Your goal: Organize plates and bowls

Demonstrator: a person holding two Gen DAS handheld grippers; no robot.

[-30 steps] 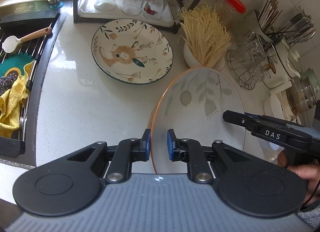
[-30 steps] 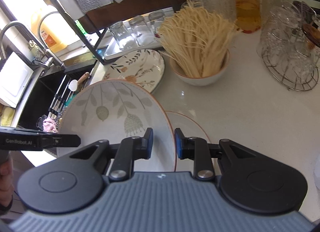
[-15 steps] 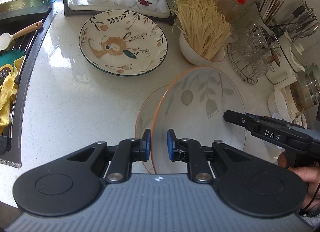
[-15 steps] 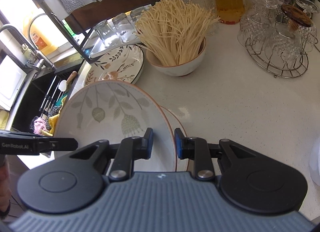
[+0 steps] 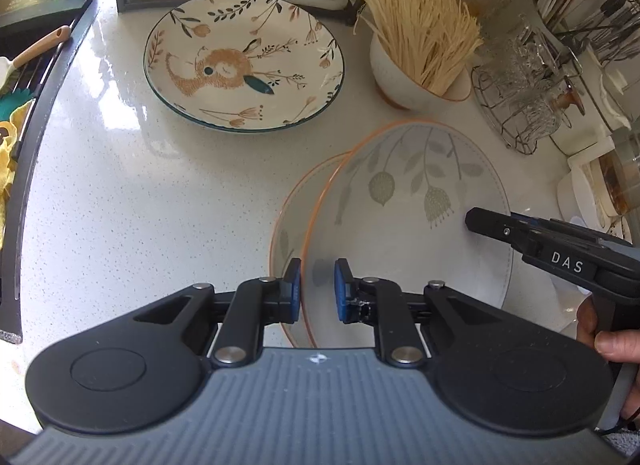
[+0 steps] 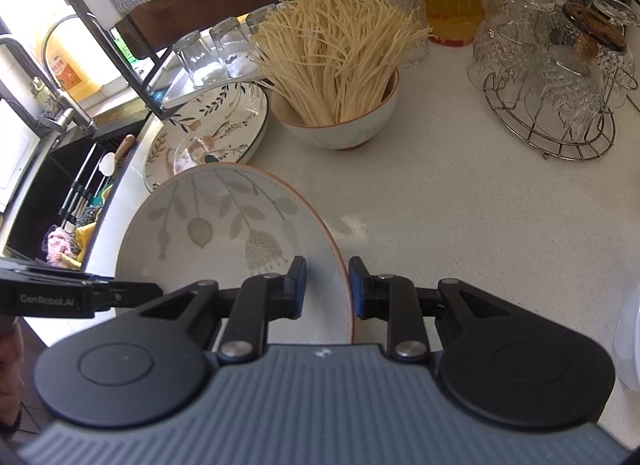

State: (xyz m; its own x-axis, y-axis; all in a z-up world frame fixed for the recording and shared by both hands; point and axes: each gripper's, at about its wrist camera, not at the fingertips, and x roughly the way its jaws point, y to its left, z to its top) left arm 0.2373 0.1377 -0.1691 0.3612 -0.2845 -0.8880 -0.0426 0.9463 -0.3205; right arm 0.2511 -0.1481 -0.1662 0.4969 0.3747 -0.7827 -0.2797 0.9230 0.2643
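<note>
Both grippers are on the same leaf-patterned plate [image 5: 408, 221], one at each side of it. The left gripper [image 5: 317, 289] has its blue pads straddling the plate's orange rim on the near left edge: one pad sits outside the rim, the other over the plate's face, and the rim runs up through the gap between them. The gap looks narrow, but I cannot tell whether the pads actually press on the rim or only bracket it.

The right gripper [image 6: 327, 287] is set the same way on the opposite edge, with the rim passing between its two pads, one inside over the pale face and one outside. Again the fingers are close around the rim without my being able to say they pinch it.

The plate appears tilted, with its face turned up toward the cameras, and beneath it in the left wrist view a second leaf plate [image 5: 288, 225] with the same orange edge shows as a crescent on the left, lying on the white countertop [image 5: 140, 205].

Farther back on the counter rests a rabbit-patterned plate [image 5: 244, 61], apart from the held one. To its right stands a bowl of noodles [image 6: 336, 121], with a wire rack of glass cups [image 6: 556, 81] well off to the right.
</note>
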